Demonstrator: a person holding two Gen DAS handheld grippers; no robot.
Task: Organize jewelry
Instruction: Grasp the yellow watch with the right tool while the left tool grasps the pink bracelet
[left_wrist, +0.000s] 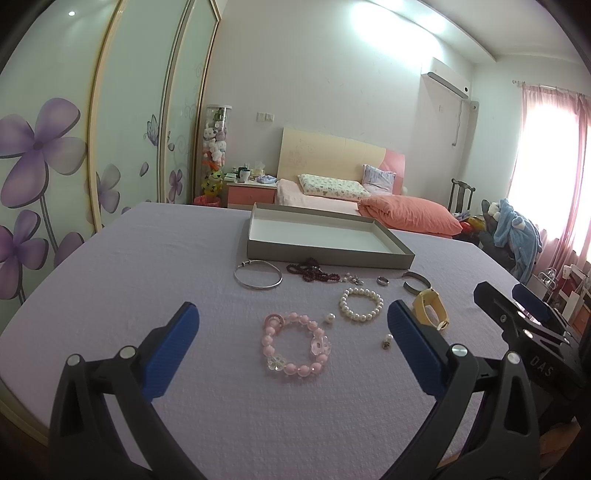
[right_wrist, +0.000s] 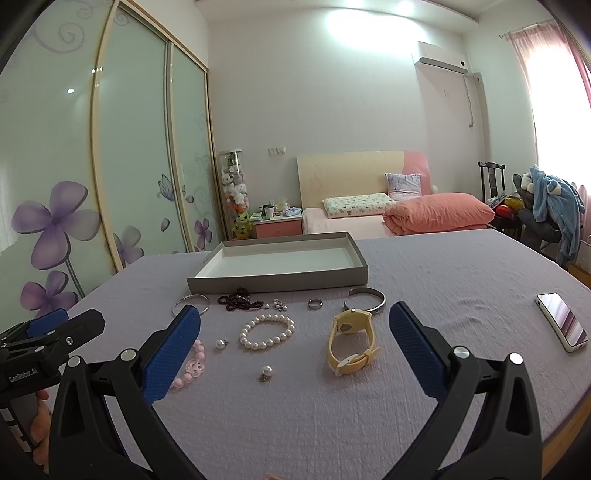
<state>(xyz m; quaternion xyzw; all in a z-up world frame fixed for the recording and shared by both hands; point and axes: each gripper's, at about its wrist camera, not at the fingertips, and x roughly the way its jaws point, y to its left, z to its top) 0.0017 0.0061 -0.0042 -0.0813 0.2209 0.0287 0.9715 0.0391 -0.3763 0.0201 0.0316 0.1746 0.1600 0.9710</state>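
Jewelry lies on a lilac-covered table in front of a shallow grey tray (left_wrist: 325, 254) (right_wrist: 284, 282) with nothing in it. A pink bead bracelet (left_wrist: 295, 345) (right_wrist: 192, 365), a white pearl bracelet (left_wrist: 361, 304) (right_wrist: 266, 332), a yellow watch (left_wrist: 430, 308) (right_wrist: 351, 341), a silver bangle (left_wrist: 258, 278), dark red beads (left_wrist: 312, 271) (right_wrist: 238, 300), a ring (left_wrist: 383, 281) (right_wrist: 315, 304), a silver cuff (left_wrist: 415, 281) (right_wrist: 369, 301) and two pearl earrings (right_wrist: 221, 343) (right_wrist: 266, 371). My left gripper (left_wrist: 293, 328) is open above the pink bracelet. My right gripper (right_wrist: 295, 328) is open, near the watch.
A phone (right_wrist: 563, 325) lies on the table at the right. Behind the table are a bed with a pink pillow (right_wrist: 439, 214), a nightstand (right_wrist: 277, 225), a wardrobe with flower doors (right_wrist: 110, 166) and a chair with clothes (right_wrist: 550, 210).
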